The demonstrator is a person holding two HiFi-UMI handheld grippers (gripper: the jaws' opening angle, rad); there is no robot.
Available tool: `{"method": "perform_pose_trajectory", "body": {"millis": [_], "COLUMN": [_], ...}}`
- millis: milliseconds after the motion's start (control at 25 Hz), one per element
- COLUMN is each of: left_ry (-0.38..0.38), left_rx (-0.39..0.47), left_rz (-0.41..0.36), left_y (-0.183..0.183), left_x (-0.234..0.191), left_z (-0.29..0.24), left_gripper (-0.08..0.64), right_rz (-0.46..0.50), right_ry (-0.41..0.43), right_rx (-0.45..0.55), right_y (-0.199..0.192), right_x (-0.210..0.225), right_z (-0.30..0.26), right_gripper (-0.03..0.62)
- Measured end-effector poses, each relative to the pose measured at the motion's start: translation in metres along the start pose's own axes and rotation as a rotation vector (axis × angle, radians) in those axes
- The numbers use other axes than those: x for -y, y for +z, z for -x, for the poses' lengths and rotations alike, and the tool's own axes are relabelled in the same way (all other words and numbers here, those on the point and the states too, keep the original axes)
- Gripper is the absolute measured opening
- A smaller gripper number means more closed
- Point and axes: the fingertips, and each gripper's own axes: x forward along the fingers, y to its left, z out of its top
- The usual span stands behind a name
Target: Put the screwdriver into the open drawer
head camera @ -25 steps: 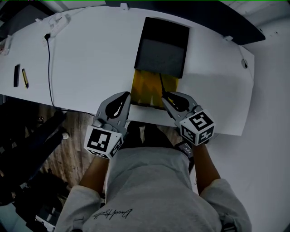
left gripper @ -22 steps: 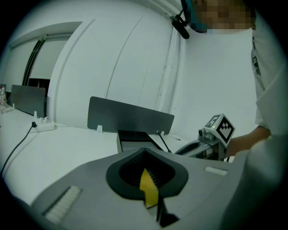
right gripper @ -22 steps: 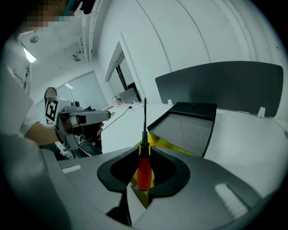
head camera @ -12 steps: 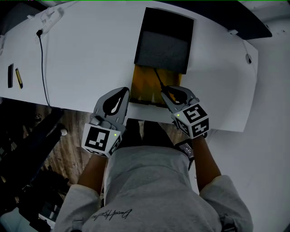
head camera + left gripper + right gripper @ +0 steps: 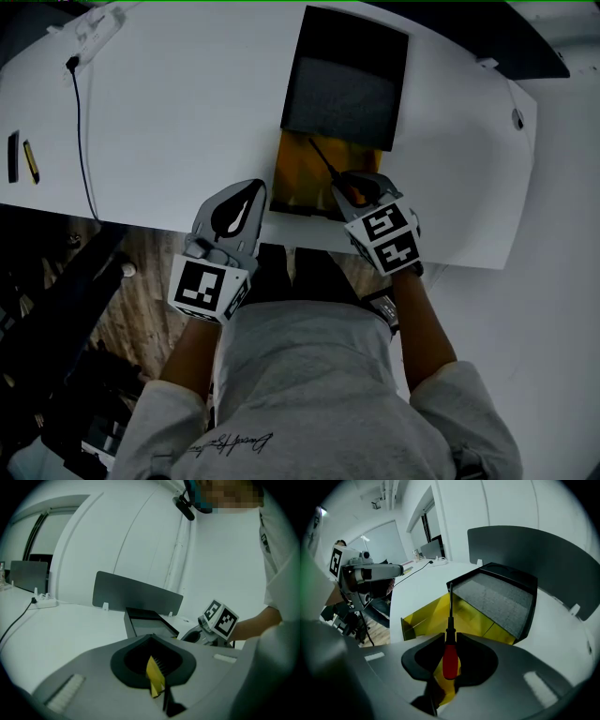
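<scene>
My right gripper (image 5: 349, 186) (image 5: 450, 637) is shut on a screwdriver (image 5: 328, 166) (image 5: 449, 658) by its red handle. The black shaft points down and forward over the yellow open drawer (image 5: 295, 180) (image 5: 424, 616). That drawer sticks out of a black drawer unit (image 5: 347, 89) (image 5: 501, 597) on the white table (image 5: 187, 122). To the left of the drawer, at the table's front edge, my left gripper (image 5: 253, 190) (image 5: 151, 638) is shut with nothing between its jaws. The right gripper's marker cube (image 5: 220, 618) also shows in the left gripper view.
A black cable (image 5: 80, 122) runs from a power strip (image 5: 98, 23) across the table's left part. Two pens (image 5: 21, 159) lie at the far left edge. A grey divider panel (image 5: 534, 550) stands behind the unit. Dark furniture (image 5: 56, 309) stands on the wooden floor.
My right gripper has dropped and tipped steeper, bringing the screwdriver shaft over the yellow drawer. The left gripper has sunk a little beside the drawer.
</scene>
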Motion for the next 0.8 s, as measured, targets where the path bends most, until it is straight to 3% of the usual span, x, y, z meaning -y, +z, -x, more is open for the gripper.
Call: {"method": "perform_pose_trajectory", "body": {"millis": [800], "left_ry": [0.009], "left_rx": [-0.009], "left_rz": [0.028], "left_y": [-0.011], "left_x": [-0.017], "left_z": [0.000], "left_gripper": [-0.002], "right_rz": [0.104], "right_ry": [-0.050], "right_rx": [-0.219], "right_y": [-0.014], "right_x": [0.005], "right_z": [-0.039], "right_gripper": [0.097]}}
